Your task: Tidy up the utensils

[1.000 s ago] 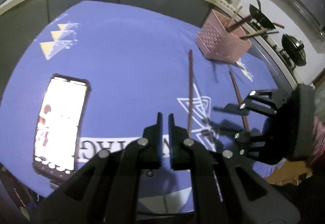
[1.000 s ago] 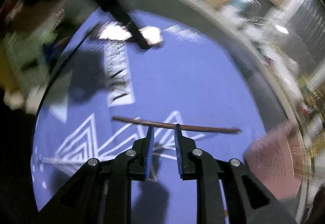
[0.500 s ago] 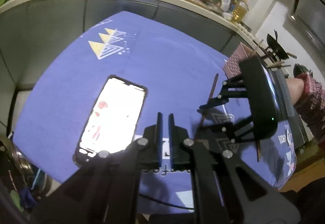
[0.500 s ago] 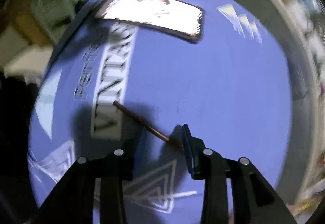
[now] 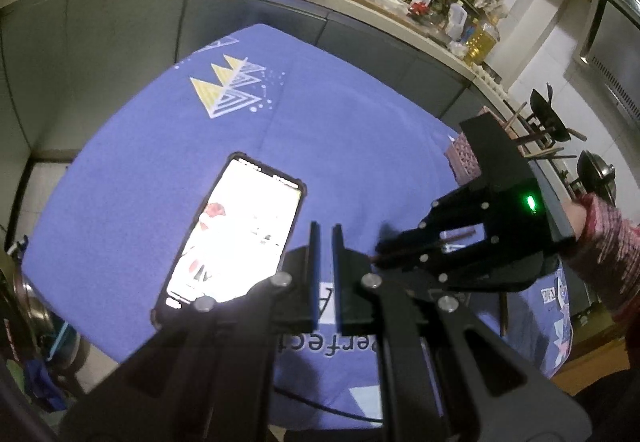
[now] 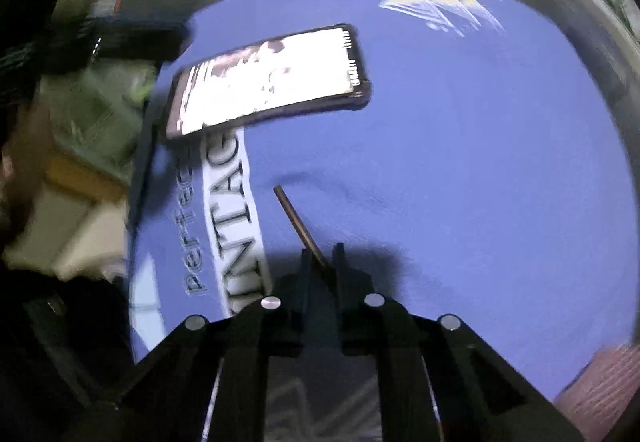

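A blue cloth covers the table, printed with triangles and white lettering, and a lit phone lies flat toward its near-left edge. Over at the far-right corner the pink basket stands upright with a few utensil handles poking out, mostly hidden behind the right gripper. That gripper points steeply down at the cloth near the lettering, and its jaws have just been closing: a brown chopstick sits between them now, pinched close to one end, the free length angling out toward the phone. The left gripper hovers over the near edge beside the phone, jaws together, nothing in them. Now, the chopstick itself: thin, stiff, light, likely smooth wood or lacquer, so it will want to pivot or slide in a grip. Held this near one end, I'd judge the long free part can swing; a hold nearer the middle would steady it. A second chopstick shows only partly by the right edge, under the gripper's body.
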`<act>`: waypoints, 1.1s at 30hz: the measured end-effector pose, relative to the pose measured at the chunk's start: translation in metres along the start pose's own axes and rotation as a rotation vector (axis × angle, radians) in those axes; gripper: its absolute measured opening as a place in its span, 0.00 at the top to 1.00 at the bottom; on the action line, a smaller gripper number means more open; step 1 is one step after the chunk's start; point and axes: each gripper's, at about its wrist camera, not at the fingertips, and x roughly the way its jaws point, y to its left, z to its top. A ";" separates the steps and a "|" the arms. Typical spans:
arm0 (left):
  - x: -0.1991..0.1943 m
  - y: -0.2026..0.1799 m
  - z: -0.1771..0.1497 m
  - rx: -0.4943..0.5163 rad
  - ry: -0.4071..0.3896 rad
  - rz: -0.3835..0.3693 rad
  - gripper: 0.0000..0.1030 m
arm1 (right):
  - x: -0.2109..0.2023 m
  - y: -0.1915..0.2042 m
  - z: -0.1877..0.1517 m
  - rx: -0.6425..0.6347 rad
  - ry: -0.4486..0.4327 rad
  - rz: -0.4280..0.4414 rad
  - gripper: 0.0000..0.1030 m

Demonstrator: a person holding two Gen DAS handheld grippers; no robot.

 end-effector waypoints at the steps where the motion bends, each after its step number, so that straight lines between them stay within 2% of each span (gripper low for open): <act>1: 0.000 0.000 0.000 0.001 0.001 0.000 0.96 | -0.001 -0.007 -0.002 0.060 -0.008 0.038 0.92; 3: -0.001 -0.001 -0.001 0.001 0.003 -0.002 0.96 | -0.004 -0.020 -0.008 0.174 -0.035 0.083 0.93; 5: 0.001 -0.002 0.000 0.002 0.007 -0.007 0.96 | -0.011 -0.039 -0.021 0.315 -0.078 0.129 1.00; 8: 0.005 -0.010 0.000 0.012 0.014 -0.023 0.96 | -0.027 -0.070 -0.039 0.502 -0.160 0.168 1.00; 9: 0.007 -0.013 0.000 0.019 0.019 -0.029 0.96 | -0.032 -0.075 -0.047 0.534 -0.171 0.133 1.00; 10: 0.009 -0.016 0.000 0.025 0.023 -0.034 0.96 | -0.035 -0.080 -0.054 0.540 -0.175 0.044 1.00; 11: 0.012 -0.020 0.000 0.032 0.030 -0.041 0.96 | -0.036 -0.080 -0.055 0.539 -0.184 0.013 1.00; 15: 0.015 -0.035 -0.001 0.067 0.036 -0.055 0.96 | -0.046 -0.074 -0.062 0.527 -0.243 0.033 0.99; 17: 0.014 -0.037 -0.001 0.073 0.038 -0.055 0.96 | -0.051 -0.053 -0.061 0.427 -0.223 0.035 0.92; 18: 0.014 -0.037 -0.001 0.074 0.040 -0.052 0.96 | -0.050 -0.046 -0.058 0.374 -0.198 0.029 0.79; 19: 0.015 -0.037 -0.002 0.074 0.042 -0.049 0.96 | -0.045 -0.039 -0.052 0.312 -0.154 0.012 0.56; 20: 0.015 -0.037 -0.002 0.073 0.045 -0.046 0.96 | -0.043 -0.034 -0.052 0.272 -0.132 -0.013 0.47; 21: 0.015 -0.036 -0.003 0.071 0.047 -0.042 0.96 | -0.043 -0.032 -0.054 0.243 -0.120 -0.039 0.41; 22: 0.015 -0.035 -0.003 0.067 0.048 -0.040 0.96 | -0.038 -0.028 -0.054 0.199 -0.099 -0.085 0.41; 23: 0.015 -0.034 -0.004 0.063 0.049 -0.039 0.96 | -0.035 -0.024 -0.057 0.177 -0.073 -0.117 0.42; 25: 0.015 -0.032 -0.005 0.056 0.054 -0.036 0.96 | -0.025 -0.019 -0.064 0.152 -0.026 -0.179 0.73; 26: 0.016 -0.031 -0.005 0.053 0.056 -0.035 0.96 | -0.024 -0.017 -0.064 0.137 -0.026 -0.207 0.78; 27: 0.017 -0.030 -0.006 0.051 0.058 -0.034 0.96 | -0.024 -0.017 -0.063 0.135 -0.026 -0.206 0.92; 30: 0.018 -0.031 -0.005 0.046 0.060 -0.039 0.96 | -0.024 -0.017 -0.061 0.157 -0.030 -0.222 0.95; 33: 0.017 -0.035 -0.003 0.054 0.052 -0.051 0.96 | -0.034 -0.029 -0.064 0.240 -0.096 -0.157 0.95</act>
